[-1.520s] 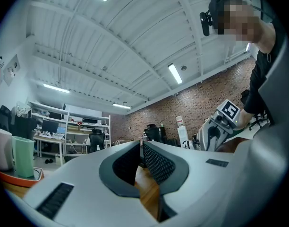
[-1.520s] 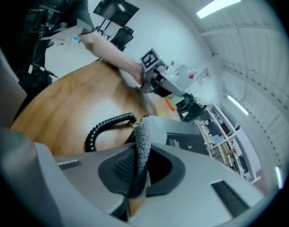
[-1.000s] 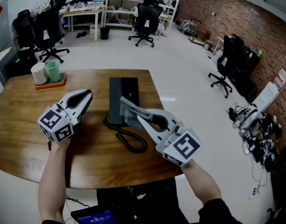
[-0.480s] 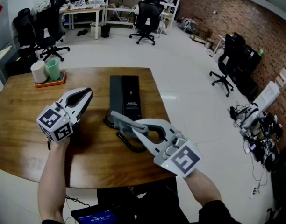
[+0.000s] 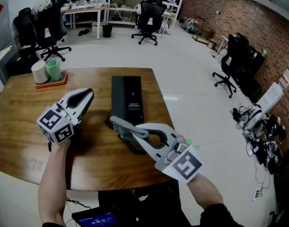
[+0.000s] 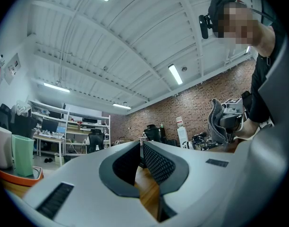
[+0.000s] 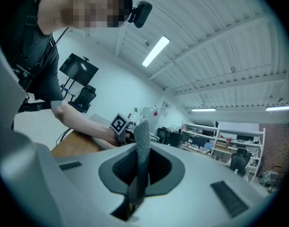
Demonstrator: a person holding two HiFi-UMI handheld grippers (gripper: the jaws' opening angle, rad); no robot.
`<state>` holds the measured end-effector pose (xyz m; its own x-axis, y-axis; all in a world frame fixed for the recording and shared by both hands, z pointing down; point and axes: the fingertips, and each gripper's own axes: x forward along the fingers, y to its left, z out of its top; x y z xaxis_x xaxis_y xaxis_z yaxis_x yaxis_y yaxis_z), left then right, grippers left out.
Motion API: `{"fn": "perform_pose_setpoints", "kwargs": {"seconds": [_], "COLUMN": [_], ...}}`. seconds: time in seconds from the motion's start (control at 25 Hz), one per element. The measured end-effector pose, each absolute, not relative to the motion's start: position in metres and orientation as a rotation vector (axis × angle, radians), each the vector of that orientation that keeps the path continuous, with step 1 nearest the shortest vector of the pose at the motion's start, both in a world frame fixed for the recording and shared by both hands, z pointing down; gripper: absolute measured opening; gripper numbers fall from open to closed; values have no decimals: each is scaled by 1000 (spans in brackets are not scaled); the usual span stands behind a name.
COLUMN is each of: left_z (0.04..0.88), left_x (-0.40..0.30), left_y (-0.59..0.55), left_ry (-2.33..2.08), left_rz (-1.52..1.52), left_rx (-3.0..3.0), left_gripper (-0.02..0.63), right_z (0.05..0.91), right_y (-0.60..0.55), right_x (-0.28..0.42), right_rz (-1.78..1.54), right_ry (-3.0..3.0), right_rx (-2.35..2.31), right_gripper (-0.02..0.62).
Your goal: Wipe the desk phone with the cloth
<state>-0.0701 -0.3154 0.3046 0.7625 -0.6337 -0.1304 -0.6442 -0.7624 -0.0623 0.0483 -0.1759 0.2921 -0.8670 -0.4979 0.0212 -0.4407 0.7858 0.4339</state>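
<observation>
The left forearm reaches in from the near edge of the surface (image 5: pixel 26 141). The left claw (image 5: pixel 89 94) lies low over the wood, pointing away and to the right toward the phone (image 5: pixel 128 96). Its marker cube (image 5: pixel 55 122) is on the near side. In its own view the left claw's (image 6: pixel 141 145) pads are drawn almost together, with only a thin slit between them and nothing in it.

The right arm comes in from the near right. The right claw (image 5: pixel 117 123) points left and away, and its cube (image 5: pixel 184 165) faces up. It is clamped on the grey cloth (image 5: pixel 128 129). In its own view the right claw (image 7: pixel 140 161) pinches the cloth (image 7: pixel 142 136) as an upright strip that stands up past the tips. The cloth sits at the phone's near left corner, above the coiled cord (image 5: pixel 133 147). Whether it touches the phone I cannot tell.

The phone lies lengthwise on the right part of the surface, its far end near the far edge and its right side near the right edge. Bare wood lies open to the left of the phone and behind the left claw. A tray (image 5: pixel 51 83) with a white cup (image 5: pixel 39 73) and a green cup (image 5: pixel 54 71) stands at the far left, well apart from the phone.

There is pale print on the phone's face, but it is too small to read.
</observation>
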Motion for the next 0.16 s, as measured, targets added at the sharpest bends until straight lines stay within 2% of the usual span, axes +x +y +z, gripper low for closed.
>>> {"fn": "perform_pose_setpoints", "kwargs": {"seconds": [0.16], "left_z": [305], "left_x": [-70], "left_y": [-317], "left_ry": [1034], "left_rz": [155], "left_rx": [-2852], "left_gripper": [8], "right_z": [293], "right_y": [-174], "right_x": [47], "right_rz": [-648], "right_ry": [-2843], "right_rx": [743], "right_gripper": [25]}}
